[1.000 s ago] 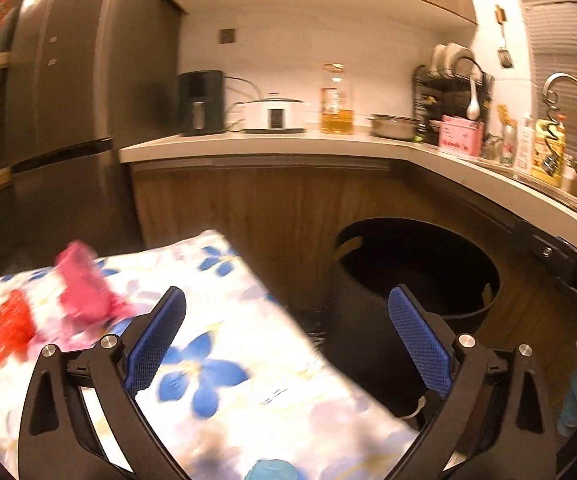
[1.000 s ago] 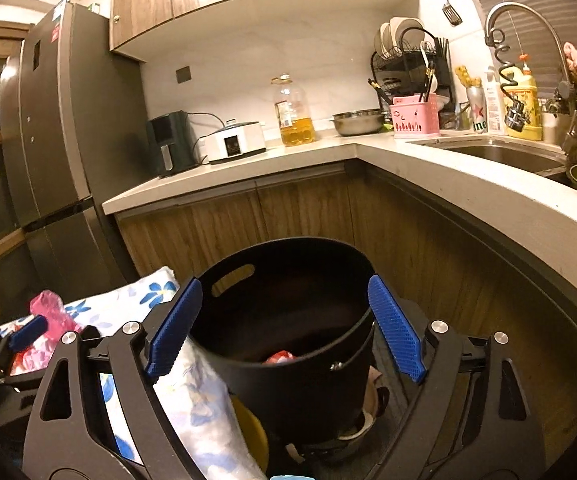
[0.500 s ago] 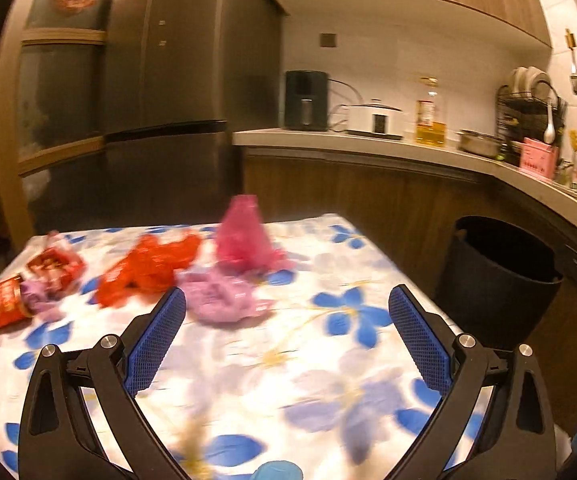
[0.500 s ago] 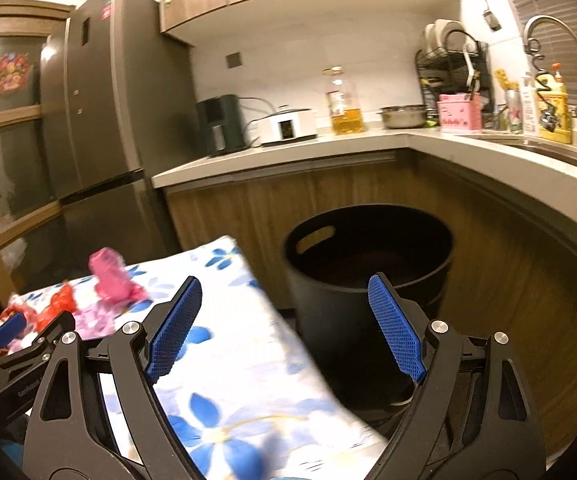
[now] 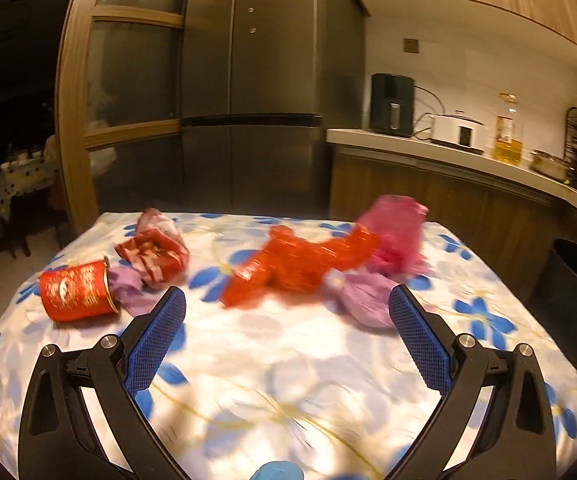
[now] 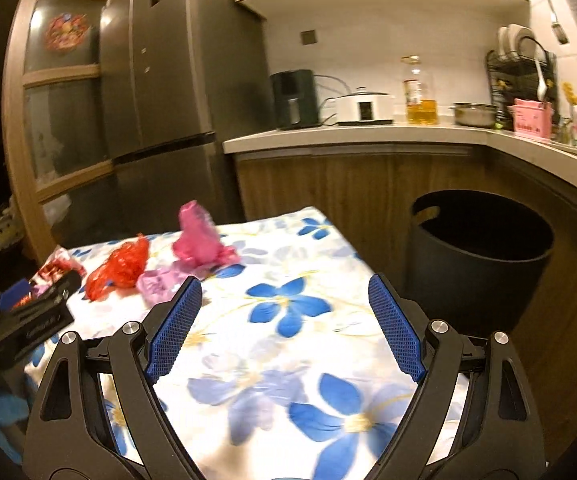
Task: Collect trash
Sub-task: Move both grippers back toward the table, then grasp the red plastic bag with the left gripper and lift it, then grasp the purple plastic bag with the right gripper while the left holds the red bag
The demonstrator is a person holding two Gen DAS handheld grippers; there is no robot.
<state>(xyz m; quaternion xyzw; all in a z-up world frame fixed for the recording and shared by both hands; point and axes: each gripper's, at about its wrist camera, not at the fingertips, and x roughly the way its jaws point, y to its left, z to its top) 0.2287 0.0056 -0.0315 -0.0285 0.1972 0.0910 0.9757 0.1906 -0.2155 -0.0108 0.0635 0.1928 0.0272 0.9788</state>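
Both pairs of blue-padded jaws stand wide apart with nothing between them, the left gripper [image 5: 287, 334] and the right gripper [image 6: 285, 324] each held low and level over the flowered tablecloth [image 5: 288, 380]. Ahead of the left one lie six pieces of trash: one red can [image 5: 75, 291] on its side, one red-and-white wrapper [image 5: 153, 254], one red bag [image 5: 296, 266], one pink bag [image 5: 394, 232] and two lilac scraps [image 5: 362, 294]. One black bin [image 6: 478, 258] stands on the floor just past the table's right edge, by the wooden cabinets [image 6: 328, 184].
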